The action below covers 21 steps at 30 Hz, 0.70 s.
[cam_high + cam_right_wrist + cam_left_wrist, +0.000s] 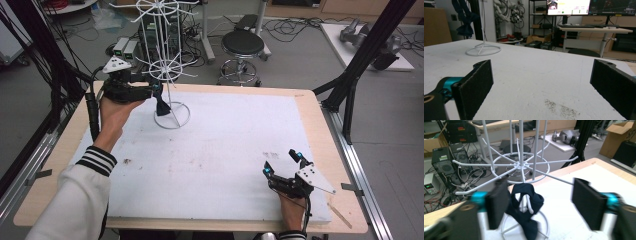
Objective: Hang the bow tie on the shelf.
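Soft, matt dark-navy cloth [525, 207] drapes on the smooth white-coated wire rack [520, 166]. The left claw [544, 205] shows rough matt black pads [589, 205]. A grainy white foam sheet [225, 160] covers the pale wood table [335, 165].

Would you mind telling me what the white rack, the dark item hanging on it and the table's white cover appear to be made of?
The rack looks like thin metal wire with a smooth white coating. The dark item seems soft navy fabric: it drapes and folds over a prong. The white cover looks like matte, grainy foam board, though that is uncertain.
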Each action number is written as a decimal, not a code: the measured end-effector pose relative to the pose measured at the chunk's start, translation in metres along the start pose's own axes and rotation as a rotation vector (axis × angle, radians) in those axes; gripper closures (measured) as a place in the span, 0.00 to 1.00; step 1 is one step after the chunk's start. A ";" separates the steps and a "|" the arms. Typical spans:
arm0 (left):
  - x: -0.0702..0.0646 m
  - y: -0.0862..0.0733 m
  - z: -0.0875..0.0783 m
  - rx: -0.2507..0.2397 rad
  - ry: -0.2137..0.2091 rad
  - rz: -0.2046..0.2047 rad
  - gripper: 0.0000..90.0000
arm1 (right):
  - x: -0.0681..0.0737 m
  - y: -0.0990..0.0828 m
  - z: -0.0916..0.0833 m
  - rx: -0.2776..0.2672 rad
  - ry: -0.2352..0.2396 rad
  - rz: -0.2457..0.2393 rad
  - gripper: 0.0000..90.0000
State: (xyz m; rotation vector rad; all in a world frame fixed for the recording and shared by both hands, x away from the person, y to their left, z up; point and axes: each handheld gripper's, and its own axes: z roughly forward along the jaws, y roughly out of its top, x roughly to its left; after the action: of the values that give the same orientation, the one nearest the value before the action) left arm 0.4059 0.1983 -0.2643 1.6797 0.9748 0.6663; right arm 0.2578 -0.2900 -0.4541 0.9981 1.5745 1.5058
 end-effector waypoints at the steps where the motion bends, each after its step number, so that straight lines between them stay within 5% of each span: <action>1: 0.001 0.000 -0.002 -0.008 -0.010 -0.002 0.27 | 0.000 0.000 0.000 -0.001 0.000 0.000 0.04; 11: 0.016 -0.008 -0.026 -0.095 -0.089 0.002 0.16 | 0.000 0.000 0.000 -0.008 0.003 0.000 0.04; 21: 0.030 -0.061 -0.075 -0.173 -0.100 0.026 0.16 | 0.000 0.000 0.000 -0.007 -0.001 -0.011 0.04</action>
State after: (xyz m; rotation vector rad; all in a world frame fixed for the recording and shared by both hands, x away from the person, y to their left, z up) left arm 0.3436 0.2696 -0.2995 1.5599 0.8029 0.6583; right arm 0.2573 -0.2897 -0.4542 0.9844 1.5703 1.5020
